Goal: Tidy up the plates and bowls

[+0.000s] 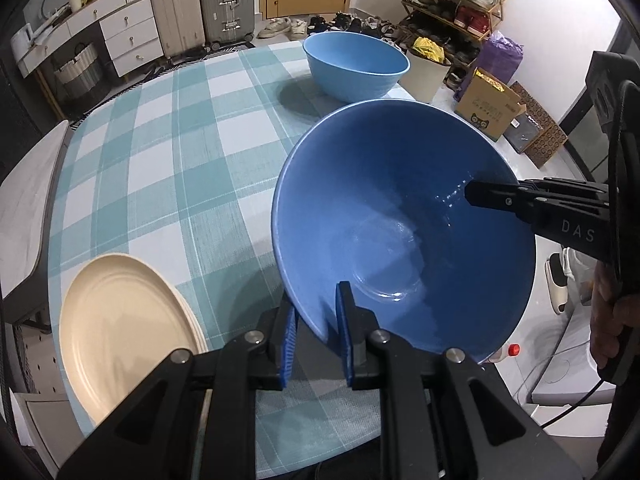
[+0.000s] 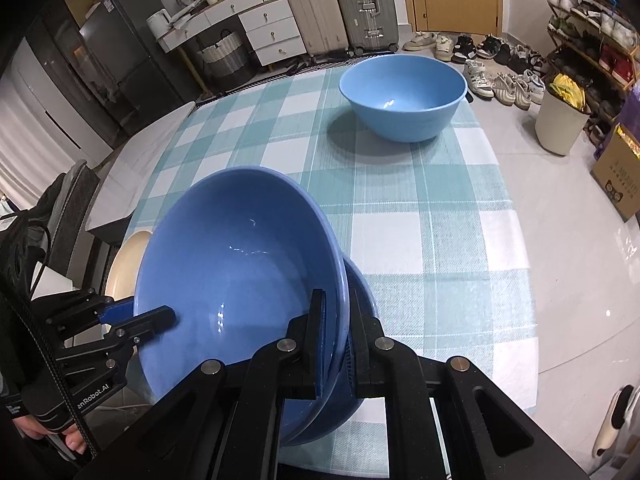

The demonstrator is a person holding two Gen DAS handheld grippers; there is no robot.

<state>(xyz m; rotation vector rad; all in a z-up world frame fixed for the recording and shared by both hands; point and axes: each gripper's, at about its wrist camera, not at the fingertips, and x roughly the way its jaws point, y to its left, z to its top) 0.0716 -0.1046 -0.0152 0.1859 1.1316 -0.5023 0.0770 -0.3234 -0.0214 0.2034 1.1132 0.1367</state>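
Note:
A dark blue bowl (image 1: 404,232) is held tilted above the checked tablecloth (image 1: 168,152) near the table's front edge. My left gripper (image 1: 318,336) is shut on its near rim. My right gripper (image 2: 334,344) is shut on the opposite rim of the dark blue bowl (image 2: 236,276); its finger shows in the left wrist view (image 1: 496,196). A light blue bowl (image 1: 356,66) stands upright at the far side of the table, also in the right wrist view (image 2: 402,98). A stack of cream plates (image 1: 120,336) lies at the front left, partly hidden in the right wrist view (image 2: 126,264).
A grey side table (image 1: 28,200) adjoins the table's left side. Past the table stand suitcases (image 1: 200,4), a drawer unit (image 1: 124,36), a shoe rack (image 1: 452,4), a white bin (image 1: 428,76) and a cardboard box (image 1: 492,108).

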